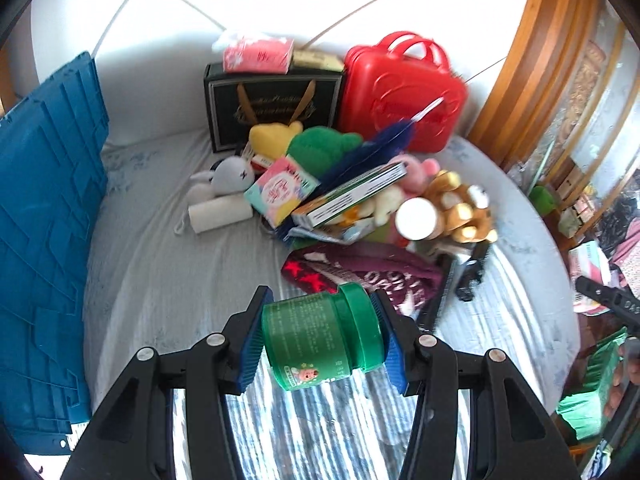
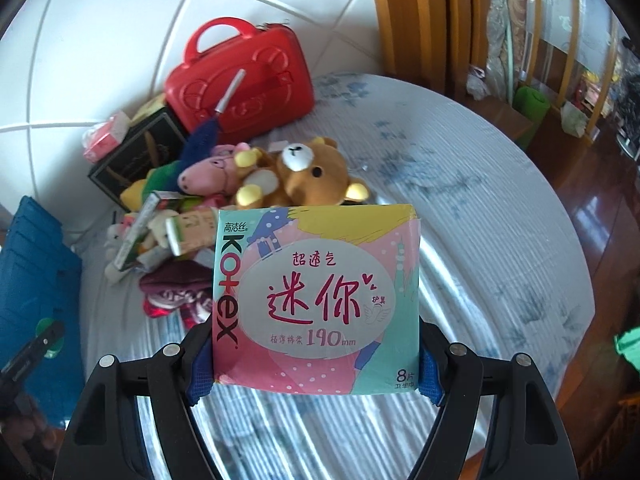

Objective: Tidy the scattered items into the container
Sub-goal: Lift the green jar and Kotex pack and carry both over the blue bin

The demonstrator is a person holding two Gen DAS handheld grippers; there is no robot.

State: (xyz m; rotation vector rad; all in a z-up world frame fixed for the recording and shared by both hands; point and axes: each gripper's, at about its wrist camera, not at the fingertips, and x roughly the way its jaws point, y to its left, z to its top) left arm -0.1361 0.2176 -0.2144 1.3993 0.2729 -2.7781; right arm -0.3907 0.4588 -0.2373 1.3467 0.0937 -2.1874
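Green plastic jar [image 1: 320, 340] w/ ribbed lid clamped sideways in left claw [image 1: 320, 344], pastel Kotex pack [image 2: 316, 300] clamped in right claw [image 2: 316, 364]

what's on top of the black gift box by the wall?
On the black gift box lies a red tissue pack, with a yellowish flat box beside it. Whatever is inside the gift box, and its lower front behind the yellow plush, is covered.

A pile of toys and boxes [image 1: 352, 196] lies on the bed [image 1: 168, 280]. The case [image 1: 404, 92] stands at its twelve o'clock, the crate [image 1: 44, 216] at nine o'clock.
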